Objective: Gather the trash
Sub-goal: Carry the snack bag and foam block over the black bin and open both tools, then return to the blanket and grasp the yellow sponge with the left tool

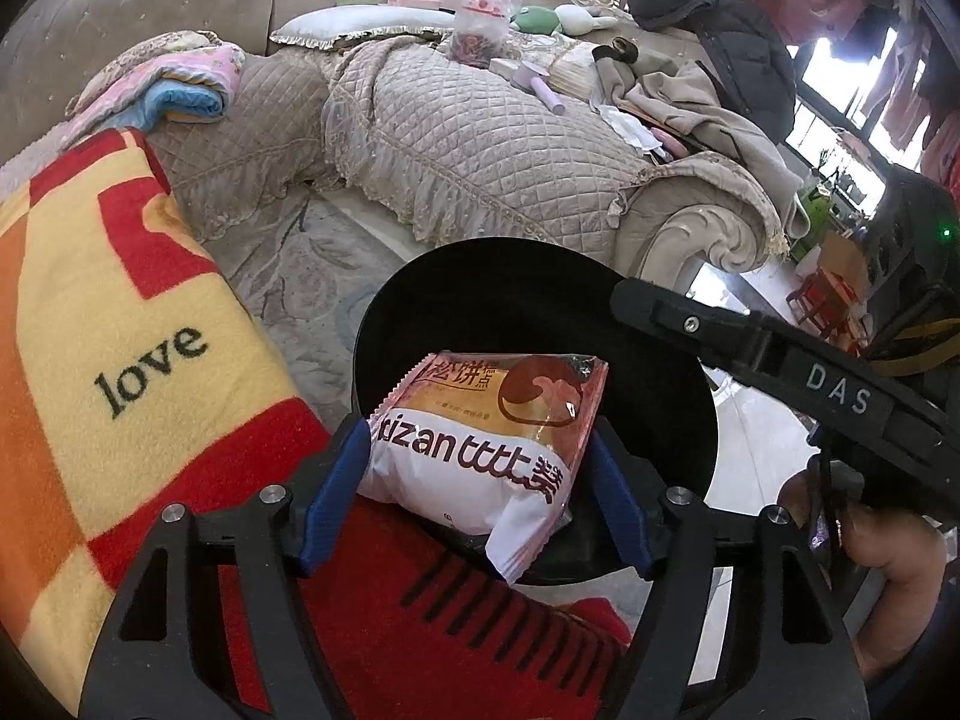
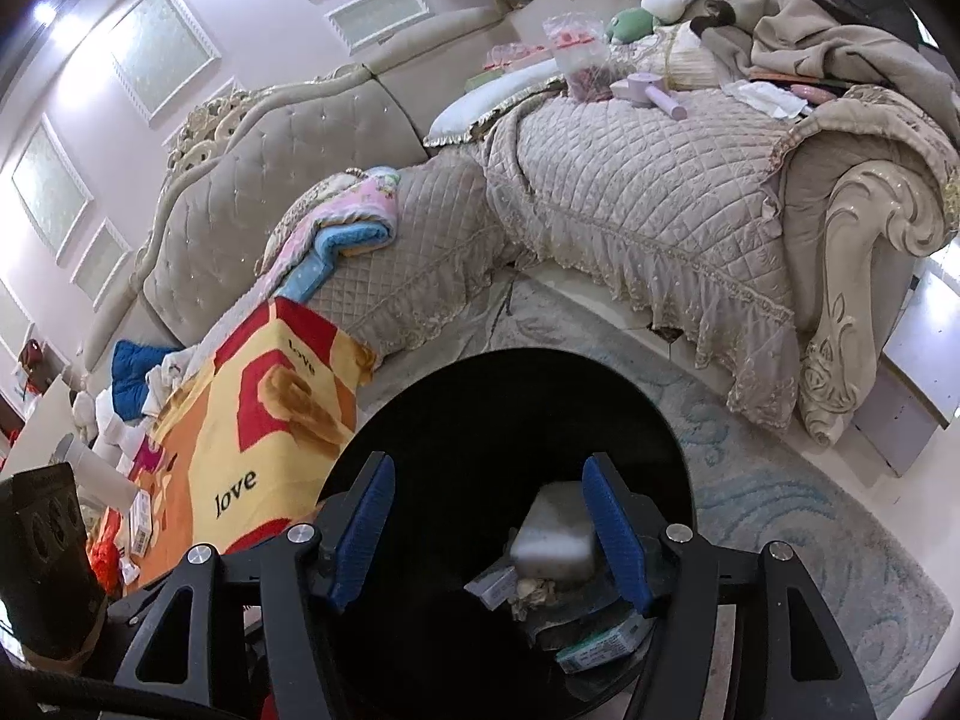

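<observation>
A puffed pink-and-white snack packet point(image 1: 480, 450) hangs tilted over the mouth of a round black bin point(image 1: 540, 276). My left gripper point(image 1: 477, 432) has a blue pad against each side of it. In the right wrist view my right gripper point(image 2: 487, 462) stands open above the same bin point(image 2: 510, 396), with nothing between its pads. Below it, inside the bin, lie a blurred white block point(image 2: 558, 534), crumpled paper point(image 2: 531, 591) and a small green box point(image 2: 600, 642). From the left wrist view, one black finger point(image 1: 678, 315) of the right gripper reaches over the bin's right rim.
A red and yellow "love" blanket point(image 1: 120, 330) lies left of the bin. Behind it stands a quilted beige sofa point(image 1: 480, 138) strewn with clothes, bags and cushions, on a pale patterned rug point(image 2: 810, 510). A person's hand point(image 1: 888, 570) grips the right tool.
</observation>
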A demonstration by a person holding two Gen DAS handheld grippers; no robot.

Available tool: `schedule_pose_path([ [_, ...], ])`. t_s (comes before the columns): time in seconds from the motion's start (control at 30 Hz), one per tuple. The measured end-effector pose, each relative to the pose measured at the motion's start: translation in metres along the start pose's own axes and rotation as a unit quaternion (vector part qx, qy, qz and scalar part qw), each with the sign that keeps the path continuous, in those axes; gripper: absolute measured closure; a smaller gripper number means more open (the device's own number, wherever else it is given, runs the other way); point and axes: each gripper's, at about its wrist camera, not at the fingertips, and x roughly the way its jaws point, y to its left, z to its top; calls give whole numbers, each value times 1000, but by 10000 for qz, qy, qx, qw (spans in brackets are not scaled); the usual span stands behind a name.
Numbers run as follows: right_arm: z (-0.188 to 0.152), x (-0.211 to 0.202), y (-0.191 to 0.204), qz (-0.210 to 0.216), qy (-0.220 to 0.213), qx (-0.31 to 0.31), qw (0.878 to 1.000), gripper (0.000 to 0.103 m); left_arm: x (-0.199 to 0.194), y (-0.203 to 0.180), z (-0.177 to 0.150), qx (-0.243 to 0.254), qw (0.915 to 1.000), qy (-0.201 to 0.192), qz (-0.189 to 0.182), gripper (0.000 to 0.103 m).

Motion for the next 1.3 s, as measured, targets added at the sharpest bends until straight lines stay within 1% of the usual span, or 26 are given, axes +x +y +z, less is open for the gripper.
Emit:
schedule_pose_path([
  [0.67,1,-2,1,23,-77,13,10000,40,0,-6,-2,89,9998,46,-145,24],
  [0.77,1,-3,1,10,-84,11,10000,40,-1,-6,-3,72,9996,50,-253,24],
  [0.87,1,-4,1,-11,-117,19,9999,40,-6,-8,-3,61,9989,-46,-470,24],
  [1.0,3,-6,-1,-9,-164,41,9999,40,-5,-10,-4,88,9992,15,-390,24],
  [1.23,3,-5,0,7,-165,44,9999,40,-9,-2,-4,-135,9991,-41,-391,24],
  [1.3,2,-5,0,33,-162,60,9998,40,-10,-1,-4,-195,9993,-59,-323,24],
])
